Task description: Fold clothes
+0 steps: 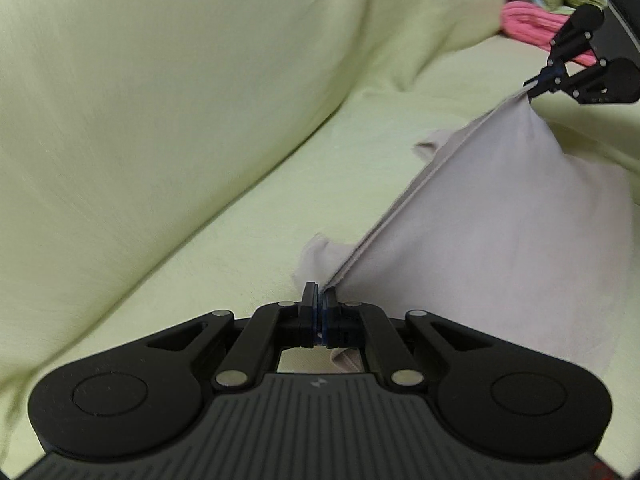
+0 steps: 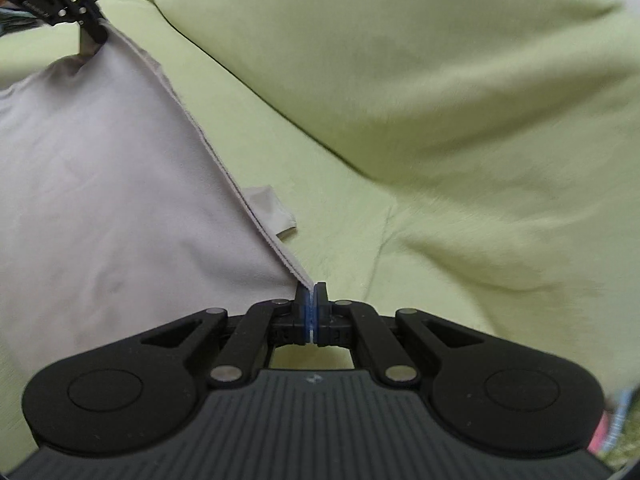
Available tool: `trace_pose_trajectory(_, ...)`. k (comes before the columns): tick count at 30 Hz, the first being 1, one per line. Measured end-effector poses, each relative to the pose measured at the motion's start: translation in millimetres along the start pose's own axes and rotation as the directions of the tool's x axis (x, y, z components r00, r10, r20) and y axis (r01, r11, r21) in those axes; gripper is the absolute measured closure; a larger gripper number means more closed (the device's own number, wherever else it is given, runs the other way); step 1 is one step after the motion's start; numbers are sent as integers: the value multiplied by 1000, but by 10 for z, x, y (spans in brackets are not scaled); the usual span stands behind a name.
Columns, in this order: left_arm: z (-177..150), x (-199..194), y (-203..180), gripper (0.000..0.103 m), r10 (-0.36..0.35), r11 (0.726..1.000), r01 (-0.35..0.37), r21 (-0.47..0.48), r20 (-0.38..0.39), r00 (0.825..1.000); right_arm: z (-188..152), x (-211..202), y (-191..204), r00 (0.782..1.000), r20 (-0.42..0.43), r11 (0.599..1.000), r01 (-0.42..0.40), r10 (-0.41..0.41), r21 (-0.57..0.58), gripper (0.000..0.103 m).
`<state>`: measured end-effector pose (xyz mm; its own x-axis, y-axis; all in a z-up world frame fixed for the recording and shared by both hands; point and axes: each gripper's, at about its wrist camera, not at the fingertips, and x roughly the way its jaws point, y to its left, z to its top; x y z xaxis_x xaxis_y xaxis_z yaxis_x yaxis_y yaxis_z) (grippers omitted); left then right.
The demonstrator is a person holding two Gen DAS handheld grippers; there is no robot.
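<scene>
The left tool (image 1: 319, 300) and right tool (image 2: 311, 300) each clench a corner of the pale grey garment (image 1: 500, 216); its taut hemmed edge runs diagonally between them above the green sofa (image 1: 224, 208), cloth sagging below.

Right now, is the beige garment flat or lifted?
Lifted: both tongs, left and right, pinch the beige garment along a taut doubled edge; the rest drapes down.

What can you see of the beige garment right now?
The beige garment is thin, smooth, matte fabric, plain, no print. Its stitched, doubled hem is pulled taut in a straight line between the left gripper and the right gripper, each shut on an end. The body hangs below that edge onto the light green cover. A sleeve-like flap pokes out behind the hem.
</scene>
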<state>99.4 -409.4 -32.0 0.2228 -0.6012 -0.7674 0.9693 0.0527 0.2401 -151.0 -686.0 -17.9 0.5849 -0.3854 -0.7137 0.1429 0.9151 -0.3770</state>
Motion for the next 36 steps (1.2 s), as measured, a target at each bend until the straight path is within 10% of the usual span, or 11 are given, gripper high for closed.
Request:
trace_pose_trajectory(7,-34,650,264,103,-47,997,45,-63,-34,998,-20,801,-250,992,-53,982,-105,115,155,103)
trace_pose_trajectory(21,-129,892,526,96,-72,966,74,-247,16,997,-60,997,-535,991,-18,918,-114,130,380,99)
trace_pose_trajectory(25,-122,899,656,87,57,940,-52,-337,5,998,-81,840,-588,999,-19,909,-33,45,416,85)
trace_pose_trajectory(28,-244,684,795,87,59,895,-39,-445,33,998,-139,490,-527,998,41,894,-60,46,443,76)
trace_pose_trajectory(36,-702,1,122,86,-43,877,80,-473,88,995,-606,-467,159,986,125,873,-159,113,462,66)
